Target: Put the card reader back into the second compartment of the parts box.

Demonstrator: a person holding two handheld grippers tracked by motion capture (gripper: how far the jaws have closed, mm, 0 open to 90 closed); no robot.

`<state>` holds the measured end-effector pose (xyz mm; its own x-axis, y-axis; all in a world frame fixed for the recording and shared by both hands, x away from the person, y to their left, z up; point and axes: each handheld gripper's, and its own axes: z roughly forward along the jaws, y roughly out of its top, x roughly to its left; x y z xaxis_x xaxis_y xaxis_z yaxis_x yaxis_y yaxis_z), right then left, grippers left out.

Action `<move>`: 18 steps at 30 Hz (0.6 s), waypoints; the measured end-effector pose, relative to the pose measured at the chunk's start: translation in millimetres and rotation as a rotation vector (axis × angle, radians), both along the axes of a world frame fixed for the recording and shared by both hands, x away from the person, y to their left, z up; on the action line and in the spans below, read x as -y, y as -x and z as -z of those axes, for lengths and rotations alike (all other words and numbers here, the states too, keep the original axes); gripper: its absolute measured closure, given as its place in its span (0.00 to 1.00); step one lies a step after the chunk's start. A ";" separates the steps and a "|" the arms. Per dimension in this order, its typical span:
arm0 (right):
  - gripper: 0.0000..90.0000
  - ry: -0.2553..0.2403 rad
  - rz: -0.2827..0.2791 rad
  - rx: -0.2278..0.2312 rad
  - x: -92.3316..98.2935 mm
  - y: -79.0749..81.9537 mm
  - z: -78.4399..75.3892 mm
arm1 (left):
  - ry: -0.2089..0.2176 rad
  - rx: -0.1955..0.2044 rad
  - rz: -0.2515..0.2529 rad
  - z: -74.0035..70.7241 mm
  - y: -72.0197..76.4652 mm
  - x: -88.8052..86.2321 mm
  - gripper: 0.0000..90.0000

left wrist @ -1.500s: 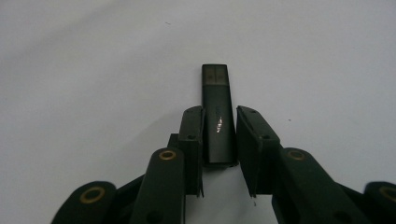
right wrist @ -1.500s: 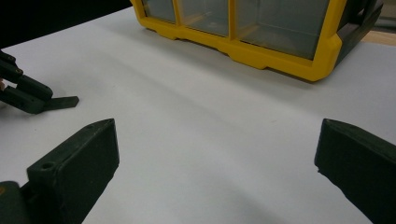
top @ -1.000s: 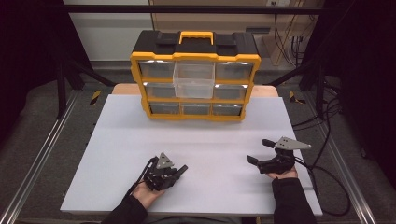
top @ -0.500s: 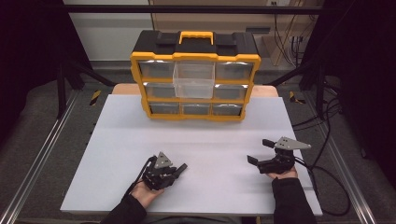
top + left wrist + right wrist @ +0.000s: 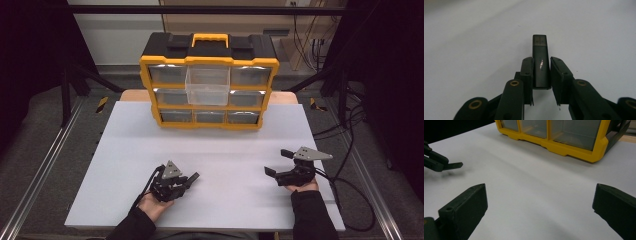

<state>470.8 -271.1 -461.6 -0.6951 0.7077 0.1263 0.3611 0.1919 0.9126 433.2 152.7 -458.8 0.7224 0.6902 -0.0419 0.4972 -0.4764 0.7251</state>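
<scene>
While the person's hands rest at the near edge of the white worktop point(image 5: 215, 150), the left gripper point(image 5: 541, 72) is clamped on a small, dark, slim stick point(image 5: 540, 60), its two pads pressing the stick's long sides. About half of the stick juts out beyond the fingertips, just above the worktop; its far end looks like a slightly translucent cap. A bright glint sits on its top face, but no writing or brand can be made out there. From the high view the left gripper point(image 5: 176, 181) lies near and left of centre, with the stick's tip pointing right and slightly far.

Over to the right, the right gripper point(image 5: 280, 162) is wide open with nothing between its jaws, which point left across bare worktop. Its own view shows the gap point(image 5: 539, 202) spanning plain white surface, with the left gripper's tip point(image 5: 451, 165) at the far left.

At the far side stands a yellow and black drawer organiser point(image 5: 209, 82) with clear drawers, one of them point(image 5: 207, 86) pulled out at its middle. No labels are readable on it.
</scene>
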 end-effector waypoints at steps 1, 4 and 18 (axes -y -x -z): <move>0.00 -0.001 0.000 0.000 0.0 0.0 0.0 | 0.001 0.002 0.001 -0.7 -0.1 -0.5 0.80; 0.01 0.000 0.000 0.000 0.0 0.0 0.0 | 0.005 0.004 -0.001 -2.0 -0.5 -1.4 0.80; 0.01 0.000 0.000 -0.002 -0.3 0.1 0.0 | 0.028 0.021 -0.021 -12.8 -3.5 -9.9 0.80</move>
<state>470.7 -270.9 -461.6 -0.6948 0.7079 0.1275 0.3630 0.1921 0.9118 436.7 162.6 -446.0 0.7090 0.7037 -0.0464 0.4916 -0.4459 0.7480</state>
